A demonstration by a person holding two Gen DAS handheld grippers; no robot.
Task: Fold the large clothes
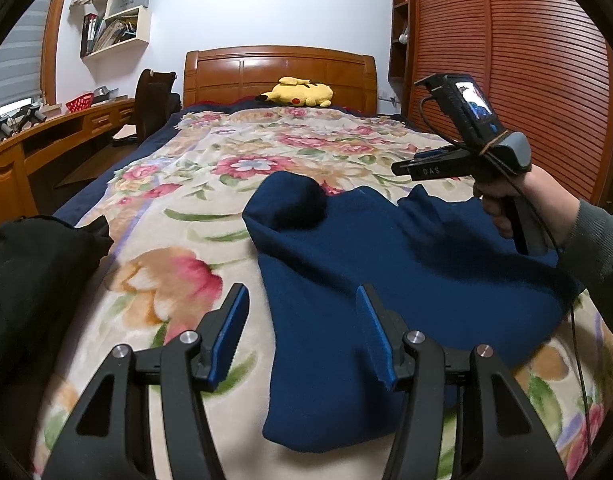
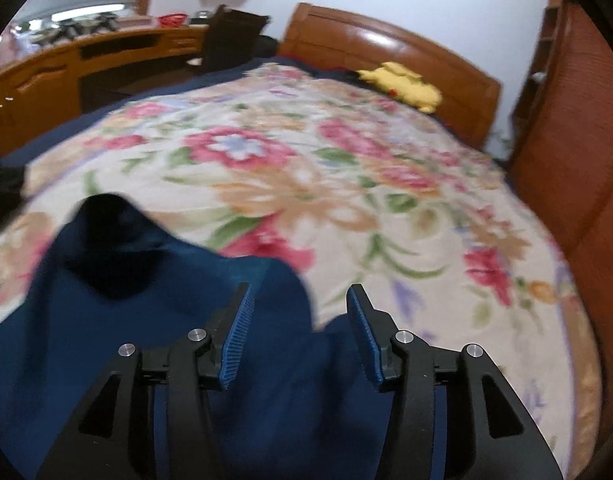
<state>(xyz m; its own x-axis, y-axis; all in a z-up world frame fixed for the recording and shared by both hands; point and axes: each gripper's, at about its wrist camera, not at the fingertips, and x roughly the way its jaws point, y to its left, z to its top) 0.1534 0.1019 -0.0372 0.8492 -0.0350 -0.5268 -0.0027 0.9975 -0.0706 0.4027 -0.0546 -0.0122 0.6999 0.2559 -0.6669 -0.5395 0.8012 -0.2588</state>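
Item one: a dark blue garment (image 1: 346, 264), which we find spread on the bed (image 1: 178, 208) atop a floral blanket (image 1: 234, 152), nearer the foot end, with one rounded fold (image 1: 286, 200) humped up at its far edge.

Item two: our left gripper (image 1: 302, 332). Its blue-padded fingers (image 1: 226, 340) stand spread above the garment's near left edge; one finger hangs over the blanket, the other over the blue cloth. Nothing is pinched between them.

Item three: our right gripper (image 2: 298, 332), seen from the left wrist as a black handle (image 1: 466, 148) held in our right hand (image 1: 502, 204), raised over the garment's right side. In its own blurred view the fingers (image 2: 238, 336) are parted, with blue cloth below them and none caught between the pads.

Item four: surroundings. We list a wooden headboard (image 1: 280, 76), a yellow plush toy (image 1: 298, 94) lying before it, a black garment (image 1: 30, 280) at the bed's left edge, a wooden counter (image 1: 46, 136) along the left wall with a red basket (image 1: 79, 102), wall shelves (image 1: 118, 12), and a slatted wardrobe (image 1: 518, 60) on the right.
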